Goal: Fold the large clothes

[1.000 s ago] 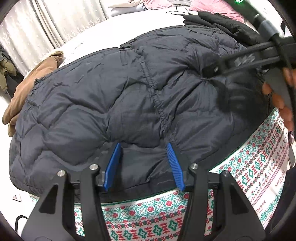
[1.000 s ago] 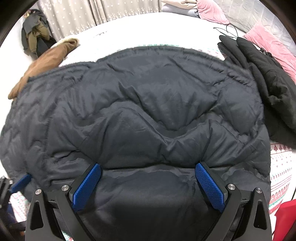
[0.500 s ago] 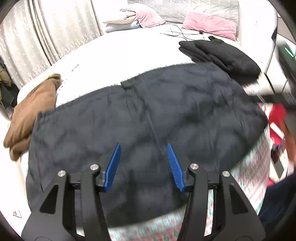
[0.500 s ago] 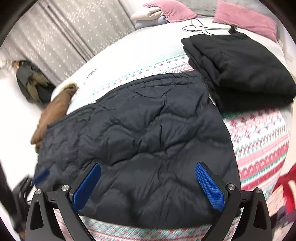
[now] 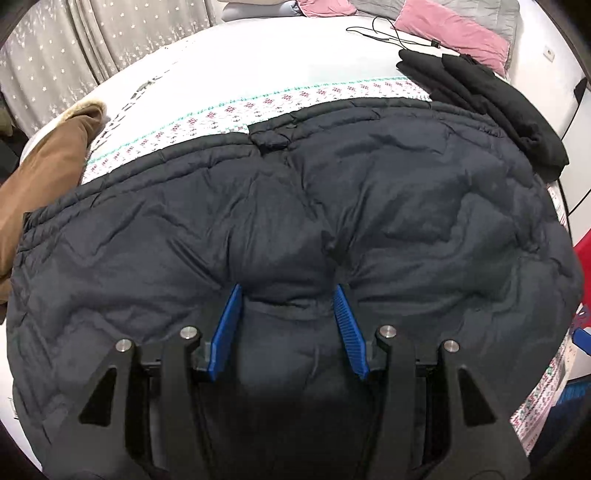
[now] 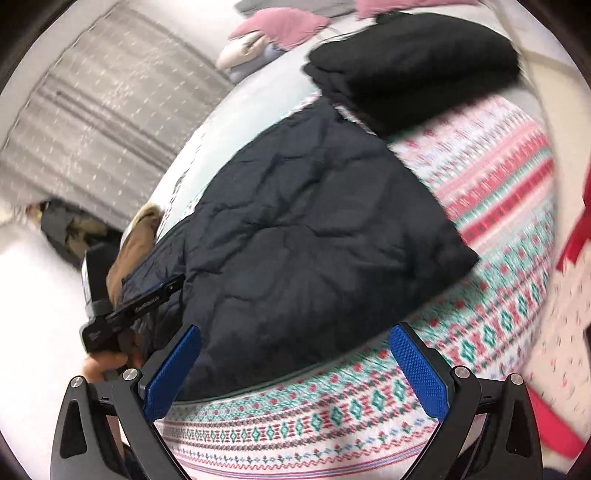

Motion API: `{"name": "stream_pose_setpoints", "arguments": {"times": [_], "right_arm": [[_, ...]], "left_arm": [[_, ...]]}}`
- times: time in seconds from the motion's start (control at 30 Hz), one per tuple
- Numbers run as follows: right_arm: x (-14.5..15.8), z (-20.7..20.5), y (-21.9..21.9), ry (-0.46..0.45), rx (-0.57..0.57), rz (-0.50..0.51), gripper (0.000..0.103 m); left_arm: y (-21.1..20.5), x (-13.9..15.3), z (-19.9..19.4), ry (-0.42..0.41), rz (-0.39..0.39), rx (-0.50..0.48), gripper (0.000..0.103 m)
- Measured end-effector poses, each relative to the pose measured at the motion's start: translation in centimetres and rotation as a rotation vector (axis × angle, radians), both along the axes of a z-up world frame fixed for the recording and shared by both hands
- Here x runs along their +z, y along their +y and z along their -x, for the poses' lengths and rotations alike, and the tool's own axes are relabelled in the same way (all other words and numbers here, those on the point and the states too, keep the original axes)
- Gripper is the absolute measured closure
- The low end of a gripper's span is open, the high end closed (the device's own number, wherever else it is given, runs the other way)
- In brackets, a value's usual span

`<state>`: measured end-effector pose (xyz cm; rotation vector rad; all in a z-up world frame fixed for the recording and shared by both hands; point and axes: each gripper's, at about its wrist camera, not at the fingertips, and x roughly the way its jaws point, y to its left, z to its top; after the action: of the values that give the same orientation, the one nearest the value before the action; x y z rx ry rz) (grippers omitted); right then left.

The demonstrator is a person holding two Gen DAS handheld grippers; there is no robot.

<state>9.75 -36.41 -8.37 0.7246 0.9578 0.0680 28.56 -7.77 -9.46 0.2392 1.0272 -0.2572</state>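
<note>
A dark navy quilted puffer jacket (image 5: 295,206) lies spread flat on the patterned bedspread (image 5: 229,110); it also shows in the right wrist view (image 6: 303,236). My left gripper (image 5: 287,295) is open, and its blue pads press down on the jacket's near part with a puff of fabric bulging between them. My right gripper (image 6: 295,354) is open and empty, held above the bed's near edge, clear of the jacket. The left gripper's body (image 6: 136,306) shows at the jacket's left edge in the right wrist view.
A folded black garment (image 5: 491,99) lies at the jacket's far right corner, also in the right wrist view (image 6: 410,62). A brown coat (image 5: 44,173) lies to the left. Pink pillows (image 5: 450,29) and a cable are at the back. Curtains (image 5: 74,51) hang behind.
My left gripper has come down again onto the jacket's near part. My right gripper has pulled back and swung right, off the jacket to the bed's edge.
</note>
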Motion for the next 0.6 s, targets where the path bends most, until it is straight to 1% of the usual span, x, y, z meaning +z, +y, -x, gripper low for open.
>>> {"name": "stream_pose_setpoints", "arguments": {"times": [0.13, 0.23, 0.3, 0.33, 0.37, 0.43, 0.47, 0.53, 0.6], "right_arm": [[-1.4, 1.0, -1.4, 0.003, -0.086, -0.079, 0.001], [-2.6, 1.2, -2.5, 0.012, -0.120, -0.118, 0.004], [-3.4, 1.3, -3.2, 0.014, -0.150, -0.154, 0.009], [-3.7, 1.2, -3.5, 0.015, -0.161, -0.168, 0.014], [-4.1, 1.3, -3.8, 0.014, -0.169, -0.187, 0.024], [-5.0, 1.0, -4.4, 0.009, -0.186, -0.261, 0.035], [-5.5, 0.9, -4.6, 0.013, -0.200, -0.293, 0.038], [-6.3, 0.9, -5.1, 0.008, -0.233, -0.318, 0.038], [-6.5, 0.8, -5.3, -0.013, -0.255, -0.320, 0.038]], "left_arm": [[-0.2, -0.3, 0.2, -0.005, -0.003, 0.000, 0.049], [0.1, -0.3, 0.0, 0.005, 0.014, 0.006, 0.049], [0.3, -0.3, -0.1, 0.009, 0.024, 0.009, 0.049], [0.4, -0.3, -0.1, 0.009, 0.026, 0.010, 0.049], [0.4, -0.3, -0.1, 0.009, 0.026, 0.011, 0.049], [0.3, -0.4, 0.0, 0.006, 0.024, 0.011, 0.049], [0.3, -0.4, 0.0, 0.005, 0.025, 0.012, 0.049], [0.4, -0.4, 0.0, 0.005, 0.025, 0.014, 0.049], [0.4, -0.4, 0.0, 0.005, 0.026, 0.015, 0.049]]}}
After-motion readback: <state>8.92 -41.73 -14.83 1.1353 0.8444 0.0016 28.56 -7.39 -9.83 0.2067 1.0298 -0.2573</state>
